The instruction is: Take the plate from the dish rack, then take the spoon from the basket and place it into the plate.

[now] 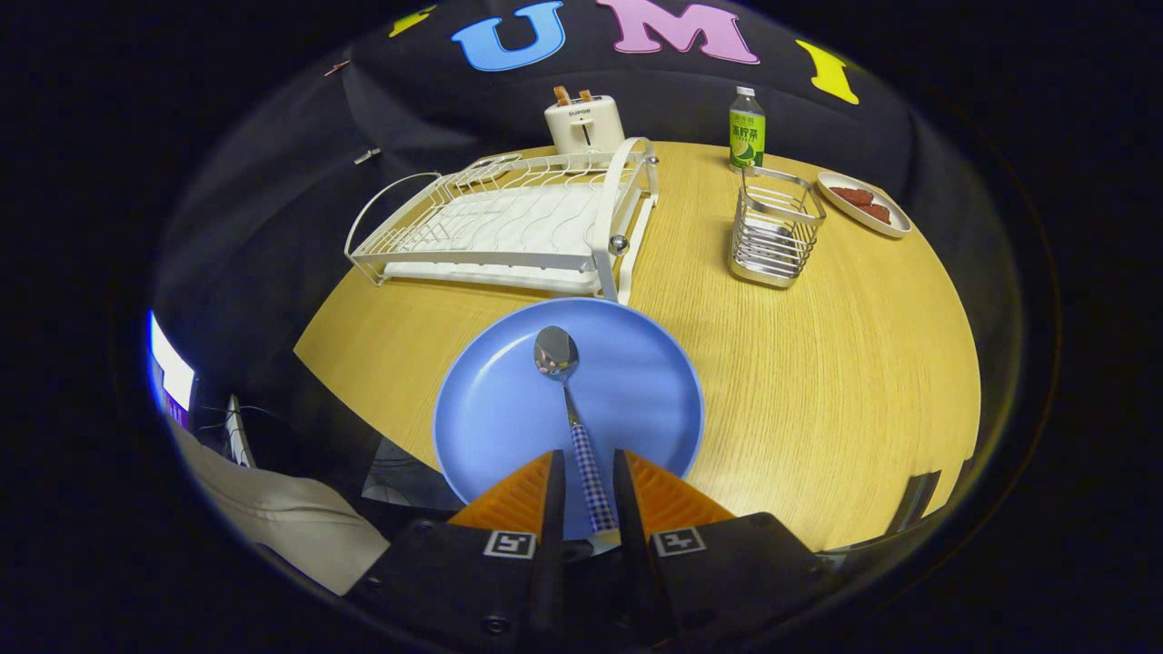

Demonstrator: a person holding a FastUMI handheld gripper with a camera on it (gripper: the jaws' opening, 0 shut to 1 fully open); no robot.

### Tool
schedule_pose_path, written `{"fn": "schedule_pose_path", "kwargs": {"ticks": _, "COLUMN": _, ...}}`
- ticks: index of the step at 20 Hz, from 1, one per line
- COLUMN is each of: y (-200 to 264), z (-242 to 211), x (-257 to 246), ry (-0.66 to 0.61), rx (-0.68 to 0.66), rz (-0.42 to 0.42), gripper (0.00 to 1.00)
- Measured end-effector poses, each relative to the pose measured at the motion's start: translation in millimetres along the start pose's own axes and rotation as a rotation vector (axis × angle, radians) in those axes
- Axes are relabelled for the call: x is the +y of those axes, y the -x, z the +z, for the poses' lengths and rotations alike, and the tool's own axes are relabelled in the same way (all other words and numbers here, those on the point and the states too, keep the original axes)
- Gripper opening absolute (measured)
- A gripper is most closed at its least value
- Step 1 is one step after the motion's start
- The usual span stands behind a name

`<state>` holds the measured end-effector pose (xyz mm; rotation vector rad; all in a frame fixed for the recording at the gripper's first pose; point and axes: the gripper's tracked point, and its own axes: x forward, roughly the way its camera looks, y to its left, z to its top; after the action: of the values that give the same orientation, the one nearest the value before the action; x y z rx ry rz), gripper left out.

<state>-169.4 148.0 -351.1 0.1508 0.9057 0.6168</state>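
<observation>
Over the blue plate [509, 409], the hand-held gripper [588, 486] is holding the spoon [570, 400] by its checked handle, with both orange fingers [522, 495] pressing on the handle from either side, so the grip is closed on it. The spoon's shiny bowl is pointing away from the fingers and is lying over the middle of the plate, though whether it is touching the plate's surface cannot be told. The plate is sitting on the wooden desk [818, 381], with its near rim reaching the desk's near edge, partly hidden under the fingers. Just beyond the plate's far rim, the white dish rack [509, 227] is standing on the desk. Beyond and to the right of the plate, well apart from it, the wire basket [774, 238] is standing upright. Farther right of the plate, past the basket, a small white dish [895, 222] is carrying reddish pieces of food, and a green-labelled bottle [747, 129] is standing behind the basket. Far beyond the plate, behind the dish rack, a white toaster [584, 123] is sitting at the desk's back edge.
</observation>
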Motion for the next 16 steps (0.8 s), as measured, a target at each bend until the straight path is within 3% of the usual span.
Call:
{"fn": "schedule_pose_path", "kwargs": {"ticks": 4, "y": -1.1, "z": 2.5, "x": -1.6, "ry": -0.004, "rx": 0.001, "rz": -0.006, "gripper": 0.85}}
{"fn": "schedule_pose_path", "kwargs": {"ticks": 8, "y": -0.5, "z": 2.2, "x": -2.2, "ry": -0.006, "rx": -0.001, "rz": -0.009, "gripper": 0.98}}
{"fn": "schedule_pose_path", "kwargs": {"ticks": 16, "y": 14.3, "z": 32.9, "x": -13.2, "ry": -0.026, "rx": -0.065, "rz": -0.036, "gripper": 0.99}}
